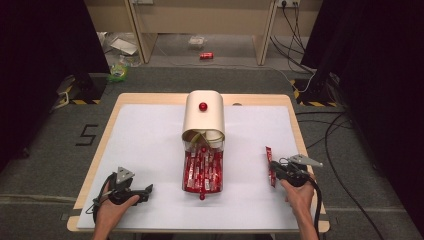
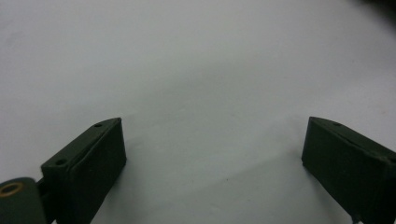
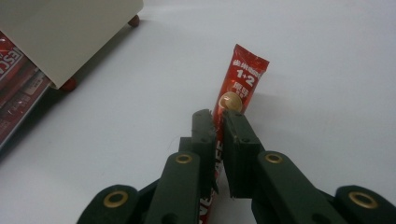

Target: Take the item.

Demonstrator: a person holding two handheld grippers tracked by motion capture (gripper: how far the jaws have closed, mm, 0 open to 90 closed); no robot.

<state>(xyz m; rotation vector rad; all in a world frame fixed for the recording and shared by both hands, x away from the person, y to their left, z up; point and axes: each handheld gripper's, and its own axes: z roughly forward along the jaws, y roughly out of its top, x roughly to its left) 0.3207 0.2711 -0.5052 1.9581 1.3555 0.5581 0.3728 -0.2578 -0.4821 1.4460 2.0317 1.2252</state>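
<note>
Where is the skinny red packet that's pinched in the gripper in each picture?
High view: the red packet lies at the right, on the white table, in the right hand-held gripper.
Right gripper view: centre, standing up between the jaws.
Left gripper view: not in it.
Shared landmark: the cream box.

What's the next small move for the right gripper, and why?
Probably lift and carry it left: the right gripper is shut on a red coffee stick sachet lying apart from the drawer full of matching sachets, while the left gripper is open.
</note>
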